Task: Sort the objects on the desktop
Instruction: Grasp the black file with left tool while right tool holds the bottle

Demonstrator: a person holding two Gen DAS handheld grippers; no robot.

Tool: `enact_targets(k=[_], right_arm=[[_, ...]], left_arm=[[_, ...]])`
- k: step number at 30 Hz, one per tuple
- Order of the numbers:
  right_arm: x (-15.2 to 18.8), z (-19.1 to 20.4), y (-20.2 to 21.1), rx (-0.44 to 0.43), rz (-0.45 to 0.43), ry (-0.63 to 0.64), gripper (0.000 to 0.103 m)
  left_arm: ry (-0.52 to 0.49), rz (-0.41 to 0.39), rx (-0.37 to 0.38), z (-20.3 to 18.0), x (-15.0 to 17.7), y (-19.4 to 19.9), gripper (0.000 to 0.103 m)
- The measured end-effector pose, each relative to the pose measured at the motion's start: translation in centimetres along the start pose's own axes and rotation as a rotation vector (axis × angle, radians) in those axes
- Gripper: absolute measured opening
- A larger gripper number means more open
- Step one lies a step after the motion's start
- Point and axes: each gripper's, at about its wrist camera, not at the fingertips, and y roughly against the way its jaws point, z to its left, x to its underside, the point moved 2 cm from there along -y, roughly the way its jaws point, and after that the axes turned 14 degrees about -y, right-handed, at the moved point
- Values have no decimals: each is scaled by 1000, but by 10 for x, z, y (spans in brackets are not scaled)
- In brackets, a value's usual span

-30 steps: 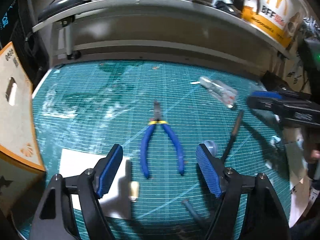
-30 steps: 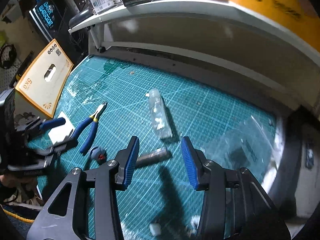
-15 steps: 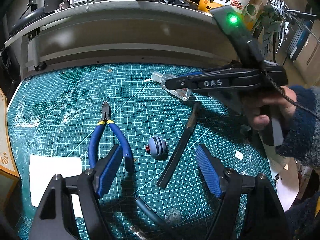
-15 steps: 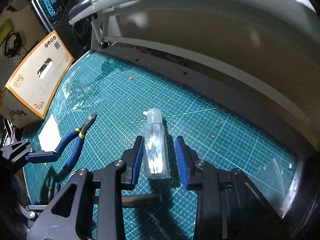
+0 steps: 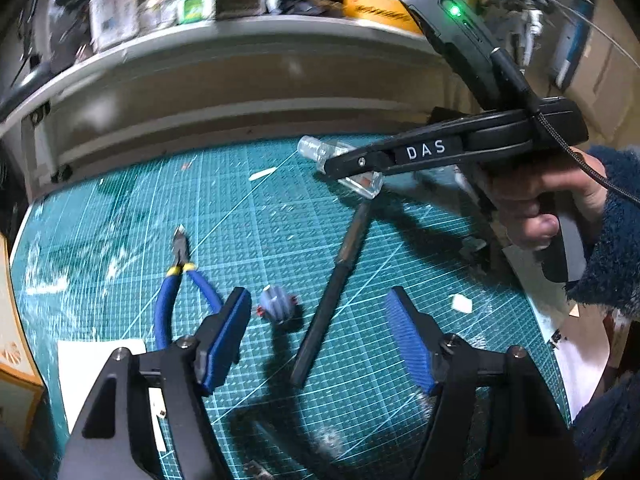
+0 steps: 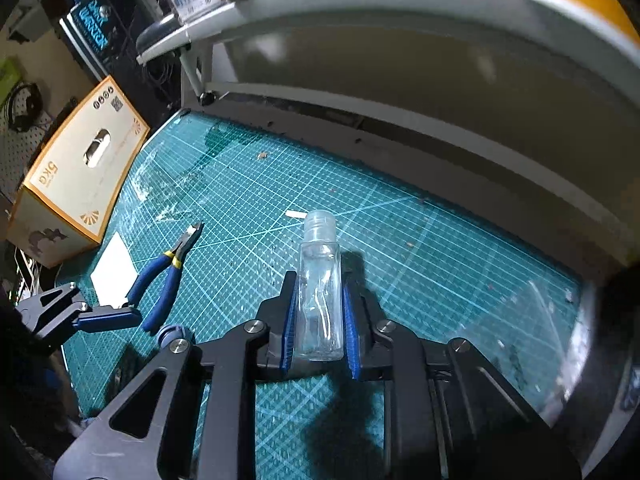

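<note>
My right gripper (image 6: 320, 320) is shut on a clear plastic bottle (image 6: 320, 280), its blue pads on both sides; the bottle (image 5: 320, 152) also shows in the left wrist view, held by the right gripper (image 5: 352, 172) over the green cutting mat (image 5: 280, 208). My left gripper (image 5: 320, 336) is open and empty above the mat. Between and ahead of its fingers lie a black pen-like tool (image 5: 336, 280) and a small blue-grey ball (image 5: 276, 304). Blue-handled pliers (image 5: 180, 276) lie to the left, also in the right wrist view (image 6: 168, 272).
A cardboard box (image 6: 80, 172) stands at the mat's left edge, with a white card (image 5: 100, 364) beside it. A grey shelf (image 5: 240, 40) loaded with clutter runs along the back. Small white scraps (image 5: 460, 304) lie on the mat's right side.
My right gripper has closed on the clear bottle and lifted it slightly. My left gripper has drifted a little, bringing the pen-like tool and ball between its fingers.
</note>
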Motion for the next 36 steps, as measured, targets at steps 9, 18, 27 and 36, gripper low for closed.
enact_targets(k=[9,18,27,36], right_arm=[[27,-27,37,31,-27,-108,19],[63,-43,63,49,-32,-184,19],[84,-44,78,45,-50,-221,19],[91,-46,88,41,-69,-242,19]], left_arm=[[-84,30,68,-19,-13,-28,64],[-60,69,77,-20,-15,-53,61],[-102,112,-16,-16,-14,-61,25],[-38,172,31,-17,-15,-58,10]])
